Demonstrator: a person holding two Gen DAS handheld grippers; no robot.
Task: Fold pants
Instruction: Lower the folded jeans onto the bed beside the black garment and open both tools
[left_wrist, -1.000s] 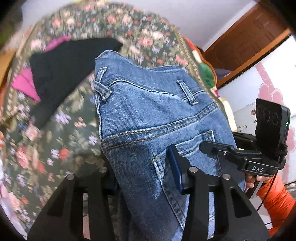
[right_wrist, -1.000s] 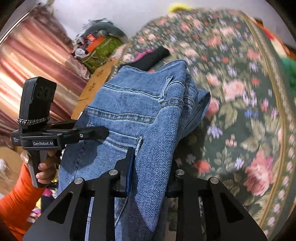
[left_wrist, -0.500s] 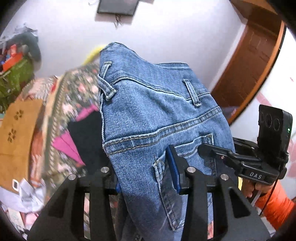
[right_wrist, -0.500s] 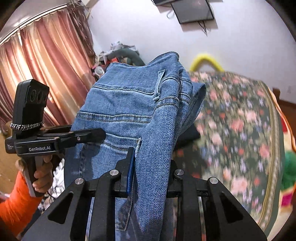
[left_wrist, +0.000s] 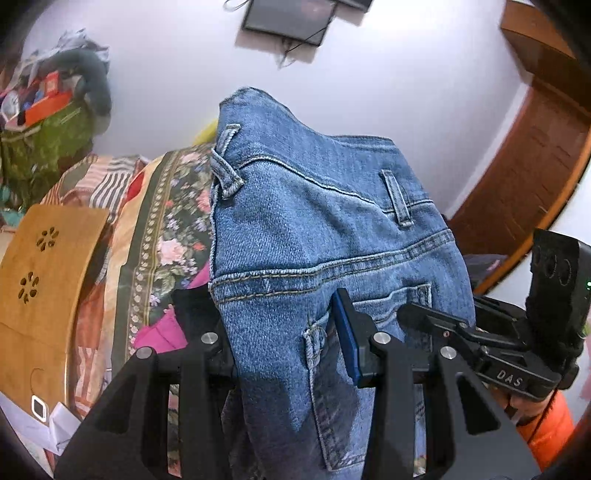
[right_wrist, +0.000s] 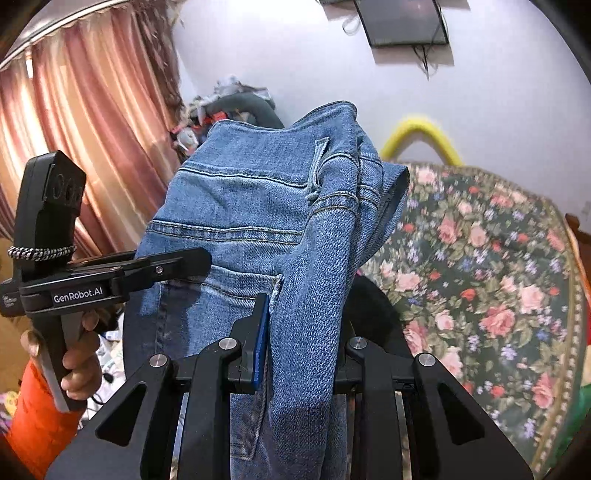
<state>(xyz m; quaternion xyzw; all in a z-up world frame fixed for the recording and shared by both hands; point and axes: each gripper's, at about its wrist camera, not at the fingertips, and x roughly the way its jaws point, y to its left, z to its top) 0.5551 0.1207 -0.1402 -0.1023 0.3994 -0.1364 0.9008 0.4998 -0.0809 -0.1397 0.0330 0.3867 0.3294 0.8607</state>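
Blue denim jeans (left_wrist: 314, 229) hang lifted in the air, waistband up and back pocket facing me. My left gripper (left_wrist: 284, 332) is shut on the jeans near the pocket's left side. My right gripper (right_wrist: 306, 332) is shut on a bunched fold of the same jeans (right_wrist: 258, 206). The right gripper also shows at the right of the left wrist view (left_wrist: 480, 339). The left gripper shows at the left of the right wrist view (right_wrist: 110, 277). The legs hang below and are hidden.
A bed with a dark floral cover (right_wrist: 480, 258) lies below and to the right. Black and pink clothes (left_wrist: 166, 332) lie on it. A wooden board (left_wrist: 40, 277) stands at the left. A cluttered pile (left_wrist: 48, 110), pink curtains (right_wrist: 74, 129) and a wooden door (left_wrist: 524, 177) surround it.
Both grippers have lifted the jeans up from over the bed; the views now face the wall and the room rather than the bed cover. The grips are unchanged.
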